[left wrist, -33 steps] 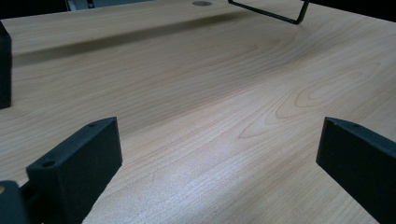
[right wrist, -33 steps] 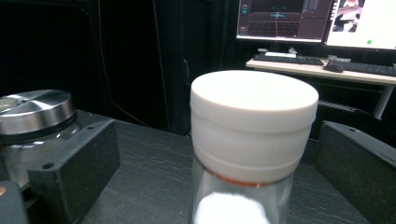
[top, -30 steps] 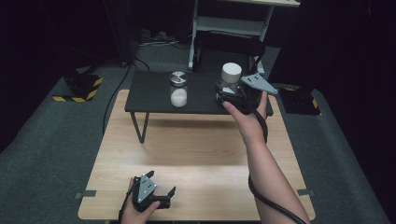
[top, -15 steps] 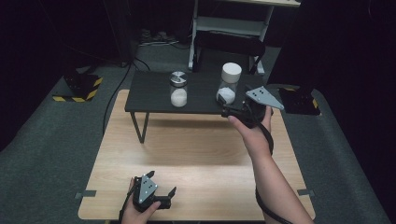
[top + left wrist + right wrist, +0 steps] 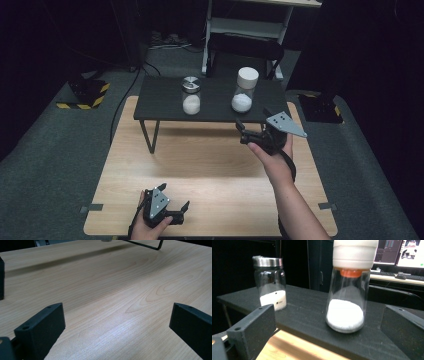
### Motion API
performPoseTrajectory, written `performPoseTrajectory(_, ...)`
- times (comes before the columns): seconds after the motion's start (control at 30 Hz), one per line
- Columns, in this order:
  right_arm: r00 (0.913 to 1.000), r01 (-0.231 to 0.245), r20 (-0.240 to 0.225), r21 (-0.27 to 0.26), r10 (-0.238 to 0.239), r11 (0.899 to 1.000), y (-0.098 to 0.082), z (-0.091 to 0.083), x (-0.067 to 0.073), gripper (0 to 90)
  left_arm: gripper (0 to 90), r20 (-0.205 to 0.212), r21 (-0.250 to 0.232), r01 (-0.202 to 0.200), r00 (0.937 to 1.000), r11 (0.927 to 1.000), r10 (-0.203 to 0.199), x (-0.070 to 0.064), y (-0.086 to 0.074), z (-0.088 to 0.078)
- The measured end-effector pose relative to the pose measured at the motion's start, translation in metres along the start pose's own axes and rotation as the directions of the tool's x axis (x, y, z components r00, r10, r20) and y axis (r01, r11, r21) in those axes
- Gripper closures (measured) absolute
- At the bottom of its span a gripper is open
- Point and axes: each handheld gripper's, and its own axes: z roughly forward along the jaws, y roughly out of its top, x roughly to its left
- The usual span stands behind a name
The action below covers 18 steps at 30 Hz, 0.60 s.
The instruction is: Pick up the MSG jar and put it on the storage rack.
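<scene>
My high view looks forward and down over the wooden table (image 5: 210, 165), my left gripper view skims low and close across its bare top, and my right gripper view faces the white-capped jar (image 5: 348, 287) at close range, shared with the high view.

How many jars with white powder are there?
2. The jar with the metal lid stands on the left of the small black table; the jar with the white cap stands on its right, just beyond the right gripper.

I'm seeing a clear glass jar (image 5: 345, 300) wearing a matt white plastic cap, another (image 5: 270, 282) showing brushed metal, pale smooth-grained wood table (image 5: 120, 290).
</scene>
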Motion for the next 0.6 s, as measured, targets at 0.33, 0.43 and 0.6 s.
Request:
performPoseTrajectory(0.33, 0.9998, 0.015, -0.011, 0.006, -0.015, 1.0, -0.02, -0.018, 0.003, 0.0, 0.6, -0.001, -0.001, -0.002, 1.0, 1.0, 0.002, 0.0, 0.0, 0.0)
performPoseTrajectory(0.43, 0.9998, 0.013, -0.013, 0.012, -0.012, 1.0, -0.026, -0.023, 0.003, 0.0, 0.6, -0.001, -0.002, -0.002, 1.0, 1.0, 0.002, -0.001, 0.0, 0.0)
performPoseTrajectory(0.6, 0.9998, 0.017, -0.014, 0.022, -0.016, 1.0, -0.038, -0.032, 0.003, 0.0, 0.6, 0.001, -0.002, -0.001, 1.0, 1.0, 0.001, 0.0, 0.0, 0.0)
